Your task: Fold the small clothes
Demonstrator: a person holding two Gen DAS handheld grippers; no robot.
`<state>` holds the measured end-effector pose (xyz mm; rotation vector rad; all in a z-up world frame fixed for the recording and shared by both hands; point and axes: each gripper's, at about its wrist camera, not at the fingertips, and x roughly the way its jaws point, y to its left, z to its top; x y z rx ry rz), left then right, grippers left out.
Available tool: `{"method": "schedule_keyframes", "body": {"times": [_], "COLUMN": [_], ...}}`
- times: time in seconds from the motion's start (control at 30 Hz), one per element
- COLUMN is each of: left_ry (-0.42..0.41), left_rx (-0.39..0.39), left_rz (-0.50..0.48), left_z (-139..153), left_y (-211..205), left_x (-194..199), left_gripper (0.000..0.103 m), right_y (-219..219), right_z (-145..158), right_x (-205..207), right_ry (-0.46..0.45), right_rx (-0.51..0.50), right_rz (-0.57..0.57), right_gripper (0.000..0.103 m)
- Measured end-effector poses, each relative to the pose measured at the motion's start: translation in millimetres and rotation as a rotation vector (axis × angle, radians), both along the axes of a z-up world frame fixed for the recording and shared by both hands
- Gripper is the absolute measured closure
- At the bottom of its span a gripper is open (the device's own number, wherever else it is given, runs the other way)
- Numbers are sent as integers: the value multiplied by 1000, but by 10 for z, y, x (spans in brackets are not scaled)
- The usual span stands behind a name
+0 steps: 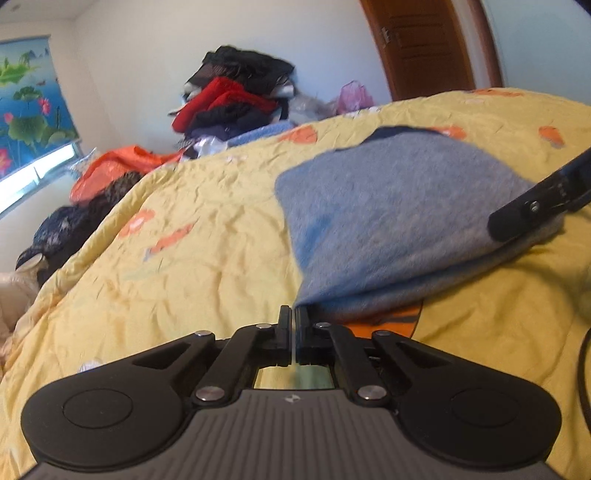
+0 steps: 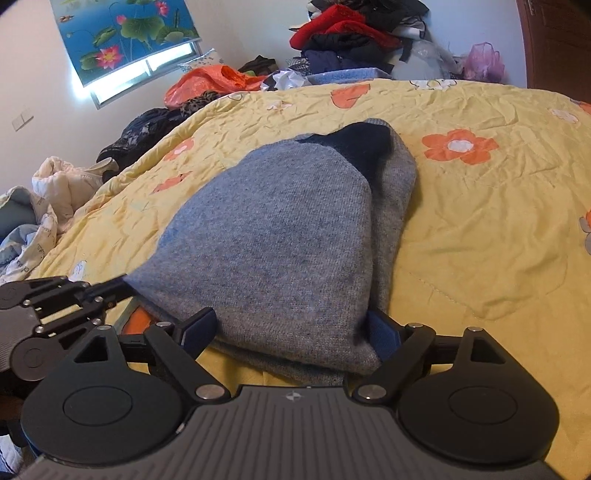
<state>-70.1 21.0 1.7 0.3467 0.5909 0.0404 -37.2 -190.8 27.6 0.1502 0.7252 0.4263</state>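
Two grippers tilt downward over a folded grey sweater [image 2: 280, 236] lying on a yellow flowered quilt [image 2: 480, 229] on the bed. The left gripper [image 1: 294, 325] has its jaws fully closed at the sweater's near left corner; whether fabric is pinched cannot be told. The right gripper [image 2: 291, 325] has its jaws spread wide, straddling the sweater's near edge without pressing. Bare quilt lies to the right; piled clothes [image 2: 354, 33] crowd the far edge.

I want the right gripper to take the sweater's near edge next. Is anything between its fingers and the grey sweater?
Nothing visible. The right gripper is open, with the folded grey sweater already bulging between its fingers. The shut left gripper sits at the sweater's other corner, clear of that gap.
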Motion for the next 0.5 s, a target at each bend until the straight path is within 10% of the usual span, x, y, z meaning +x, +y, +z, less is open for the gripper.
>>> {"method": "schedule_keyframes", "body": {"times": [0.33, 0.5], "left_ry": [-34, 23], "left_rx": [-58, -56], "left_rz": [-61, -6], "left_z": [250, 163], "left_y": [20, -44], "left_x": [-248, -27], "left_gripper": [94, 40], "right_y": [-404, -376], "right_z": [252, 117], "right_x": [25, 96], "right_ry": [70, 157], "right_rx": [271, 225], "right_rz": [-90, -129], "right_gripper": [15, 15]}}
